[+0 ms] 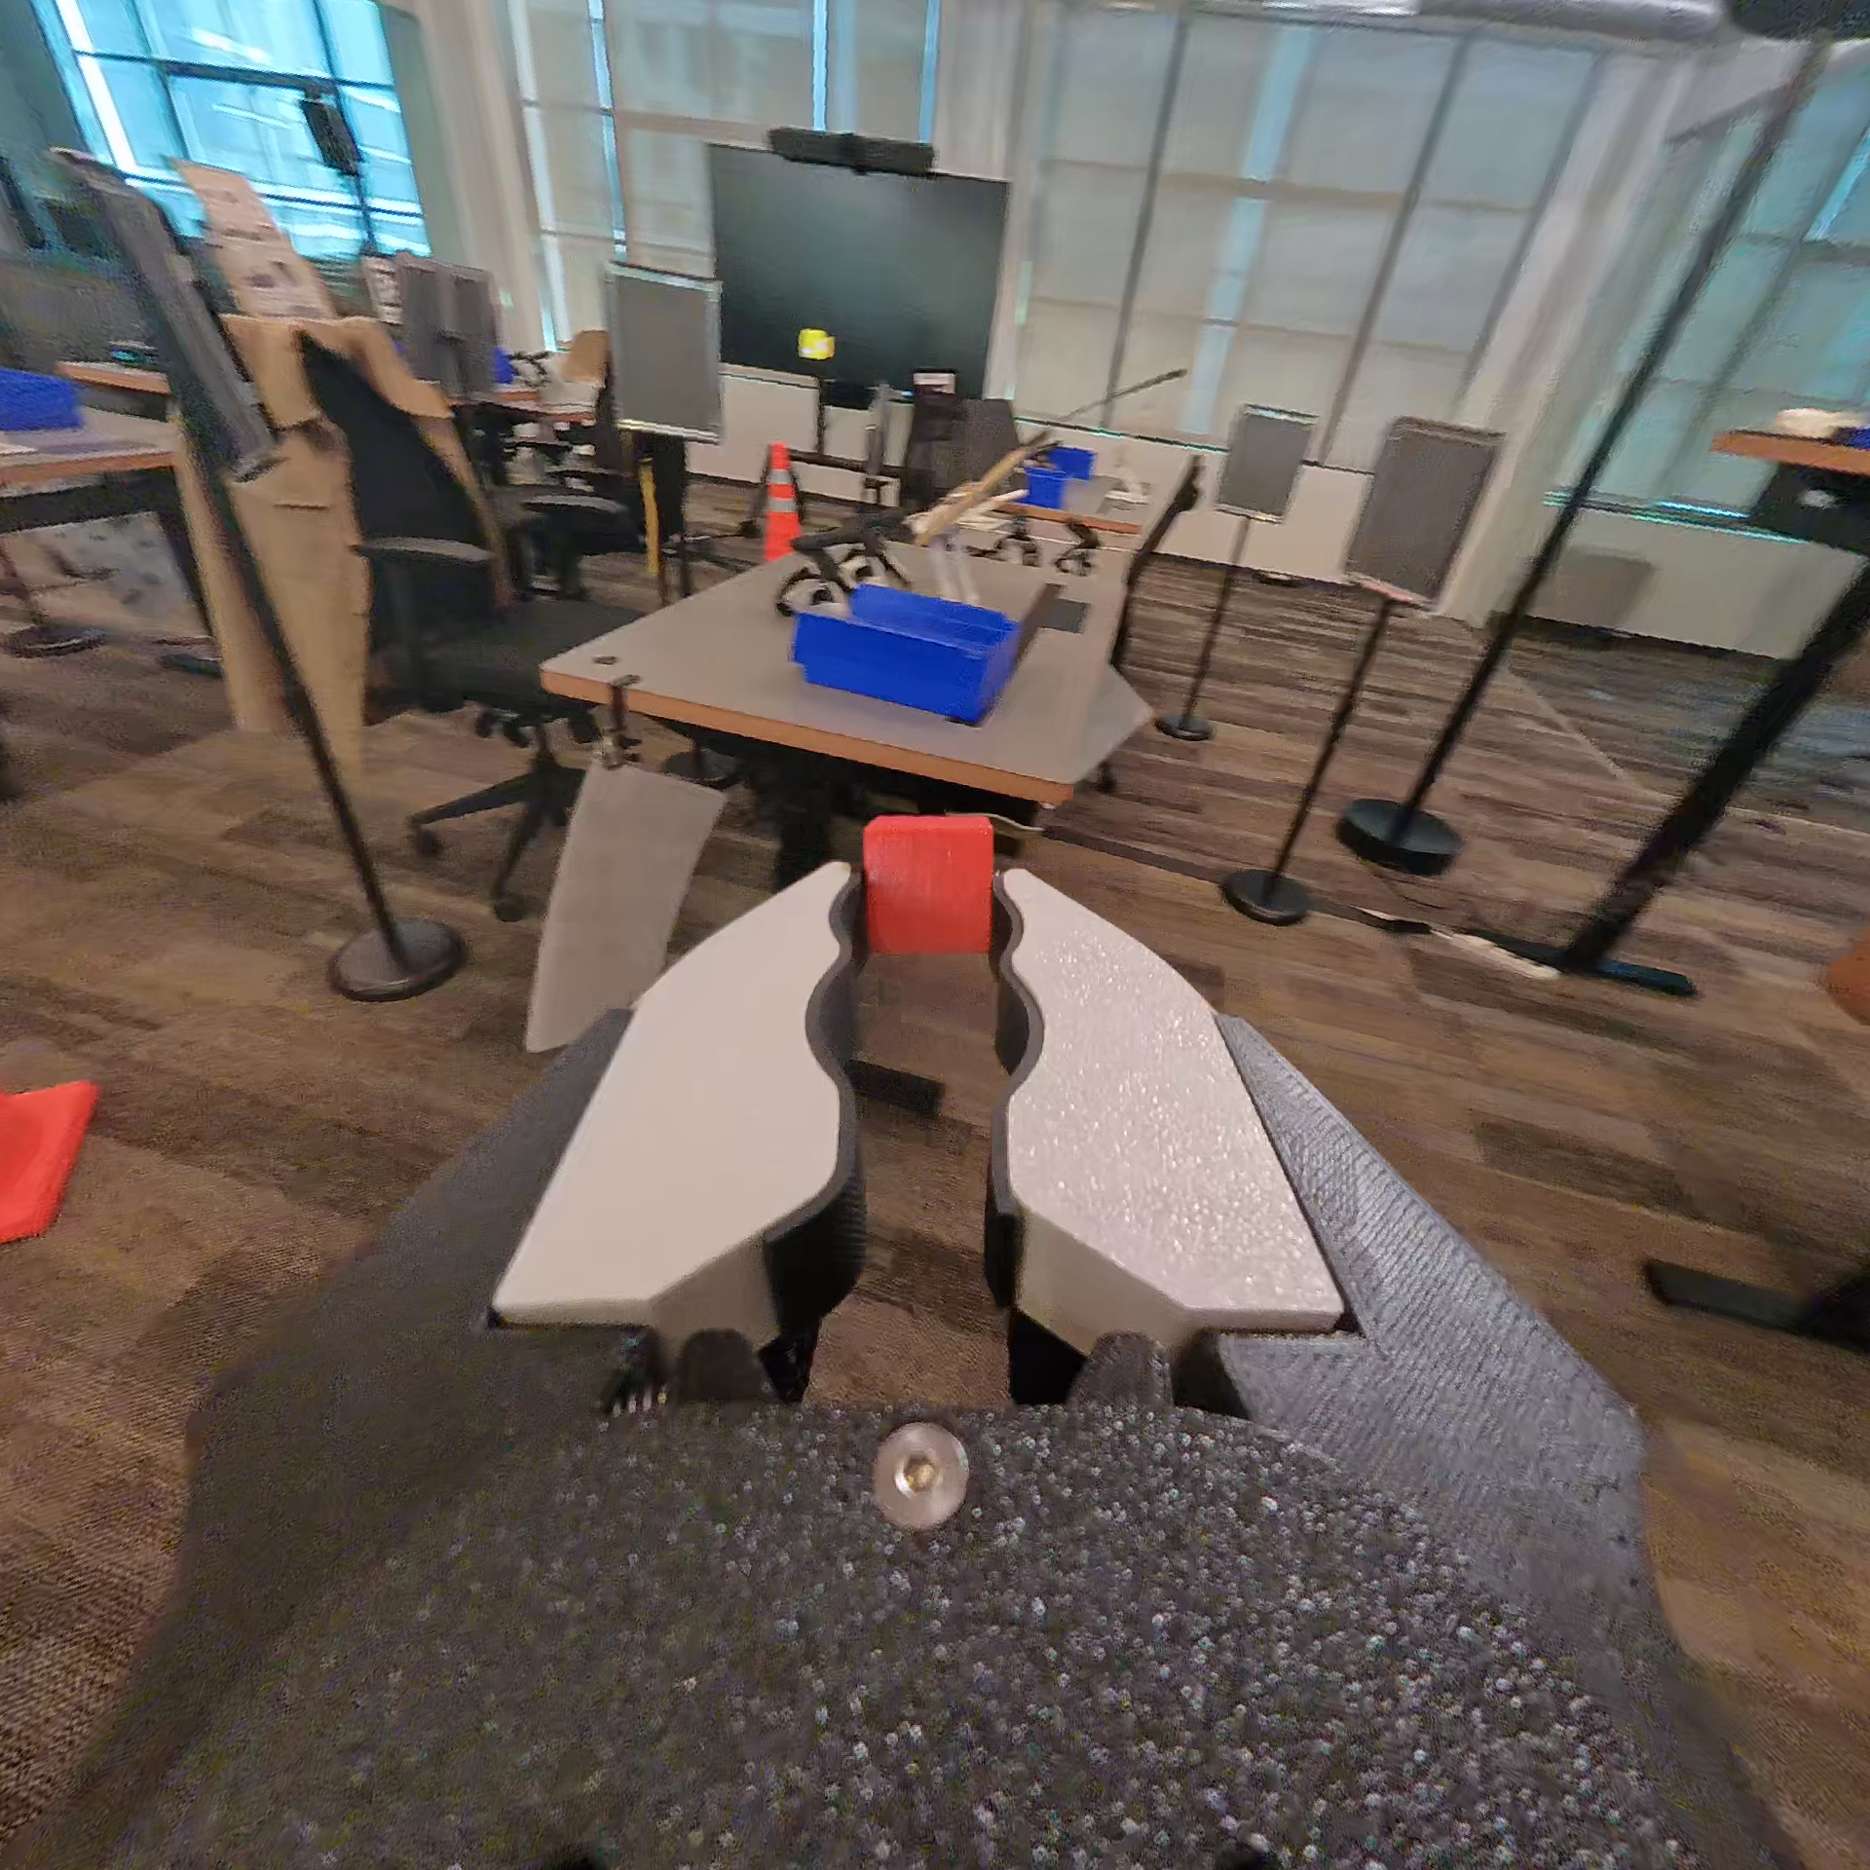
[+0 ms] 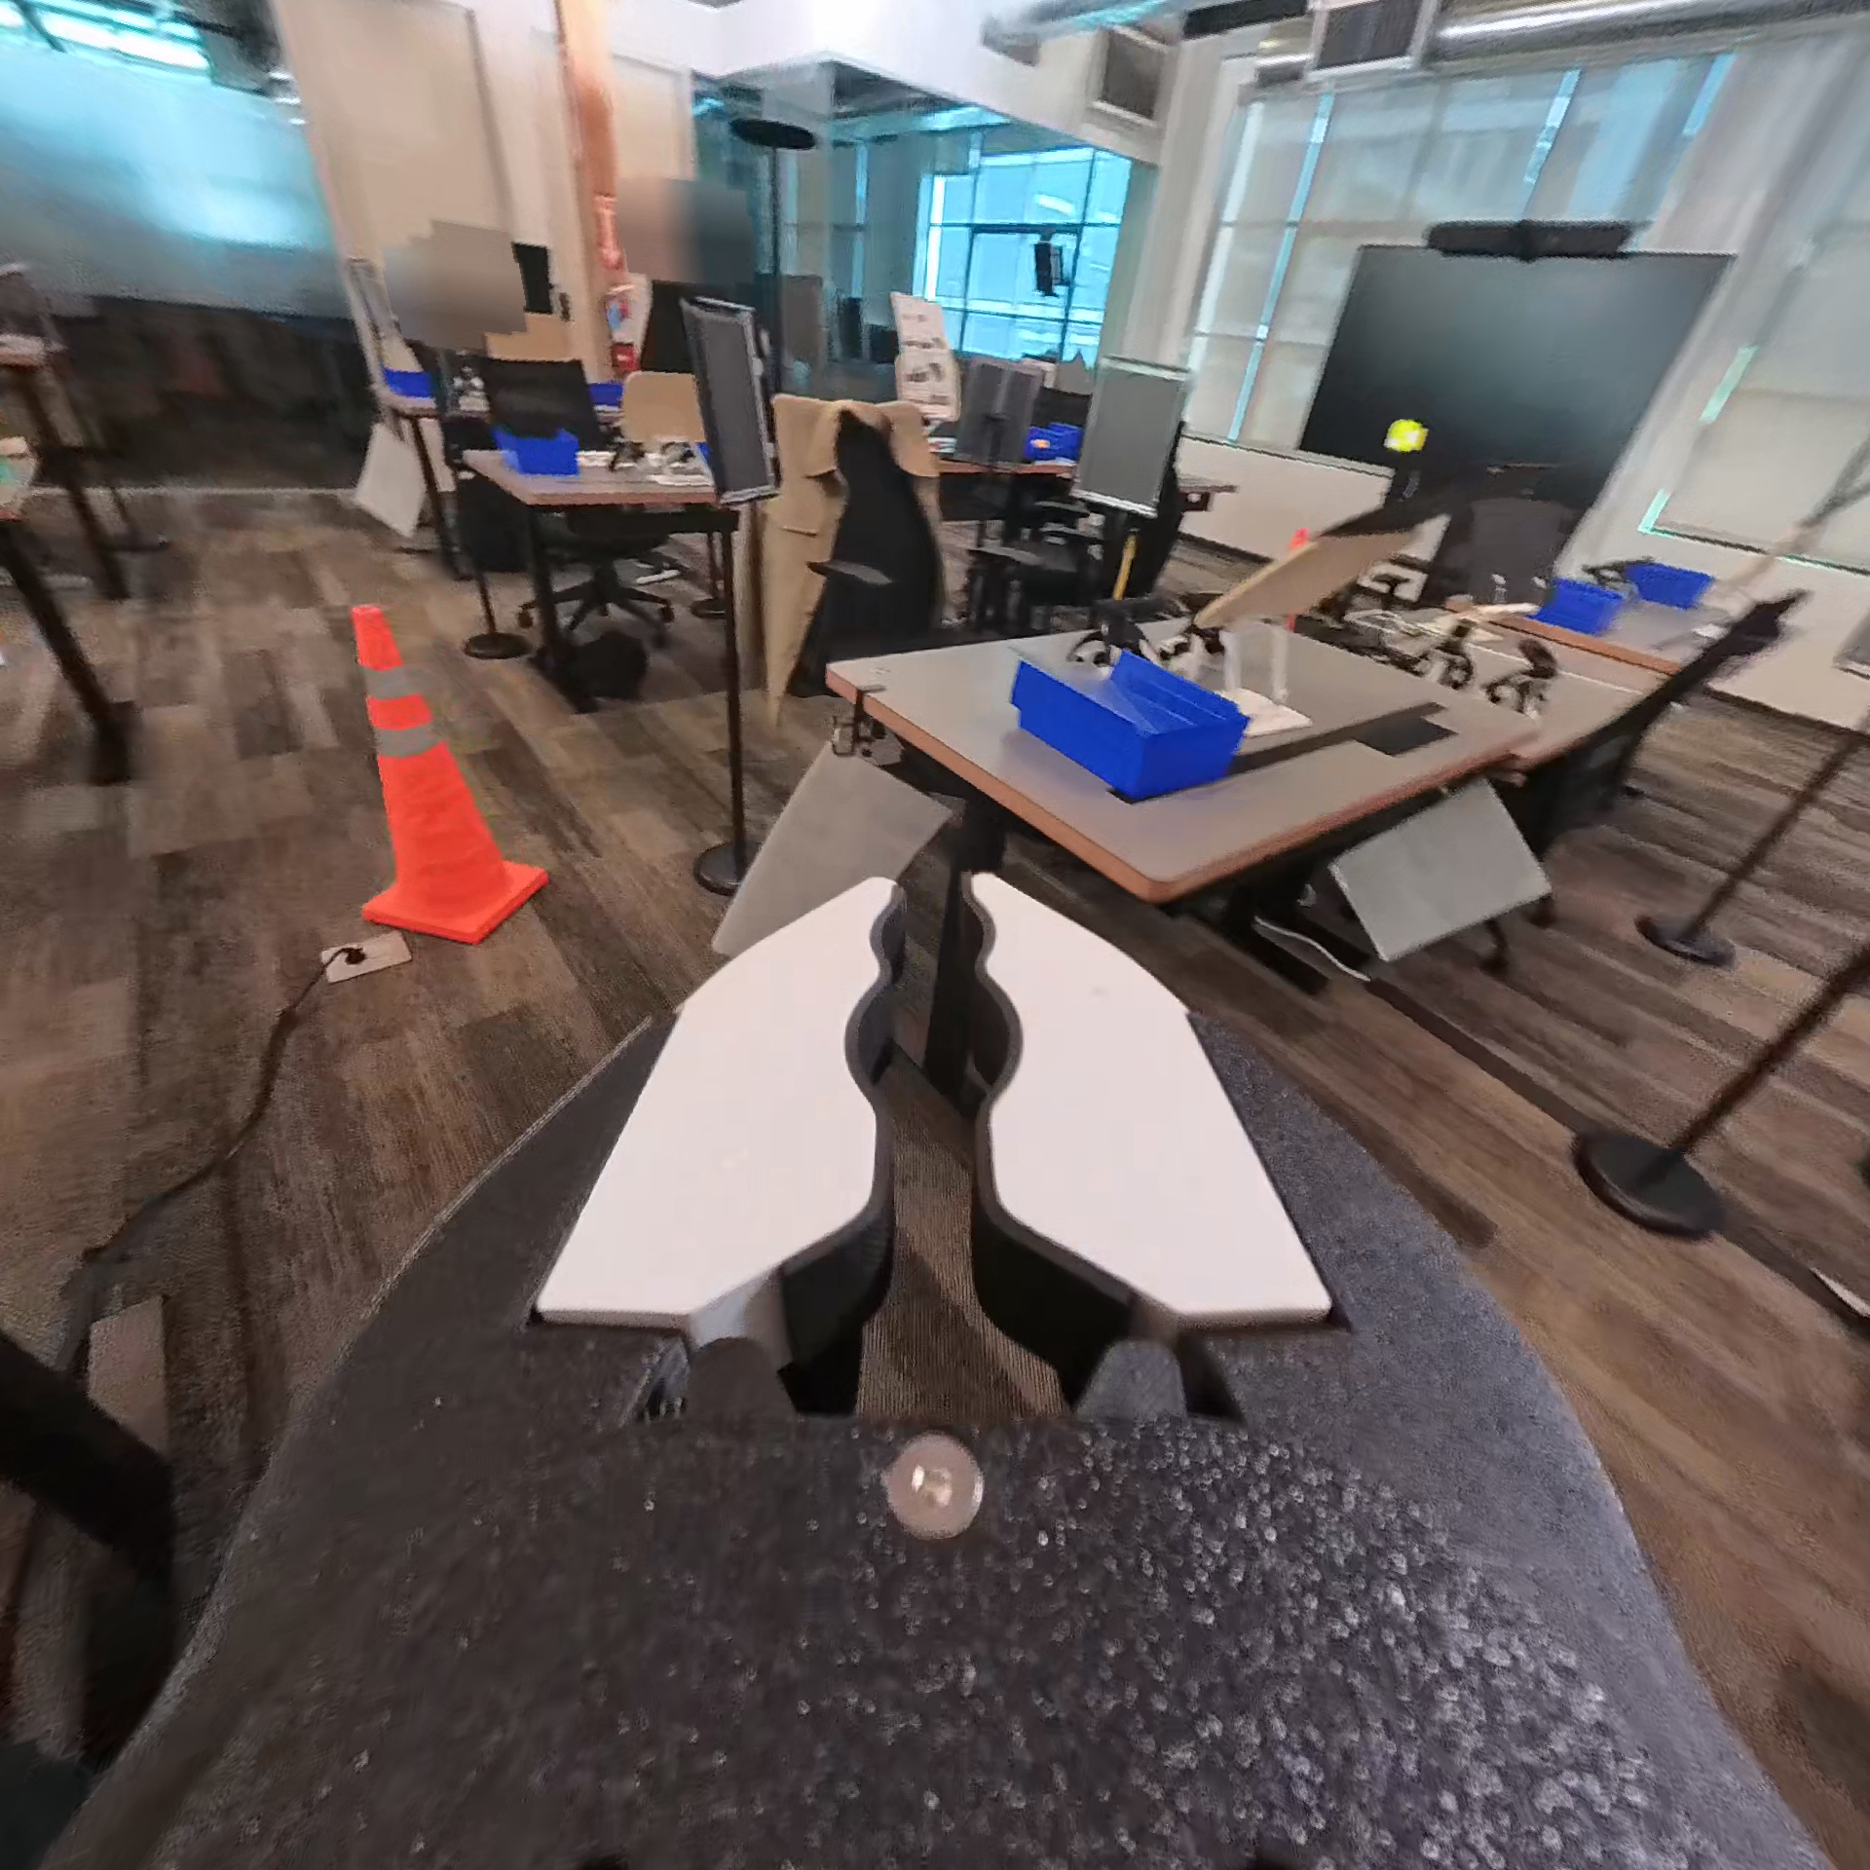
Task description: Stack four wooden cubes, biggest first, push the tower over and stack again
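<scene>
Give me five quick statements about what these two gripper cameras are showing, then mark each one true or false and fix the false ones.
1. The left gripper grips a red block at its fingertips. True.
2. The right gripper holds a blue bin. False: nothing sits between its fingers, and the blue bin rests on the grey table.
3. An orange traffic cone stands on the floor in the right wrist view. True.
4. The large wall screen shows a bright picture. False: it is dark.
5. The red block lies inside the blue bin. False: it is in the left gripper, away from the table.
</scene>
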Action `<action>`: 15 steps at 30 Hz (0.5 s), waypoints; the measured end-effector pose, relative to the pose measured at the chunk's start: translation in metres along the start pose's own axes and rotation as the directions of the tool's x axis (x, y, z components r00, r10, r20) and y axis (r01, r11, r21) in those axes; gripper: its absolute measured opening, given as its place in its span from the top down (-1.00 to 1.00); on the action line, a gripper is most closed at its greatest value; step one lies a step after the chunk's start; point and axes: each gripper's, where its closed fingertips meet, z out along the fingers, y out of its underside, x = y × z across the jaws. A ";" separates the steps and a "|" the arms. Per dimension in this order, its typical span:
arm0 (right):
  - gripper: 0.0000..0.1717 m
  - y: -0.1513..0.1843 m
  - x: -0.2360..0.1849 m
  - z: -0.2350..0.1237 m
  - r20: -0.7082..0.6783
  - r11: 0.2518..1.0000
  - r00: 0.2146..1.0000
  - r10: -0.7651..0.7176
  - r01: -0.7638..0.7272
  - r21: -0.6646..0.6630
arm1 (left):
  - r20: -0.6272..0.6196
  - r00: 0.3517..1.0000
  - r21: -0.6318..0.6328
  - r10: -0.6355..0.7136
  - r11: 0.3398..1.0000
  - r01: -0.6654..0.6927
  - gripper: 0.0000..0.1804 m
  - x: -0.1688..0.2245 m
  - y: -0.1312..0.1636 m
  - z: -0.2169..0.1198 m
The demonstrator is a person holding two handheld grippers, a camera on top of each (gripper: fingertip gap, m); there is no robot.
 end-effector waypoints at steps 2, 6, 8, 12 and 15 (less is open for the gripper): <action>0.89 -0.001 -0.005 0.075 0.047 1.000 0.999 -0.024 0.024 0.006 | 0.044 0.999 0.012 -0.009 1.000 0.009 0.75 -0.042 0.004 0.047; 0.89 -0.029 -0.038 0.228 0.202 1.000 0.979 -0.027 0.025 0.013 | 0.110 0.994 0.036 -0.028 0.999 0.024 0.75 -0.126 -0.012 0.141; 0.89 -0.043 -0.066 0.298 0.318 0.998 0.946 -0.064 0.063 0.015 | 0.152 0.988 0.055 -0.017 0.998 0.008 0.75 -0.164 -0.032 0.175; 0.89 -0.061 -0.125 0.420 0.519 0.998 0.852 -0.065 0.065 0.018 | 0.254 0.967 0.072 -0.037 0.997 0.019 0.75 -0.246 -0.063 0.207; 0.89 -0.055 -0.175 0.508 0.645 0.999 0.763 -0.022 0.037 -0.009 | 0.365 0.931 0.047 -0.033 0.999 0.017 0.75 -0.315 -0.061 0.210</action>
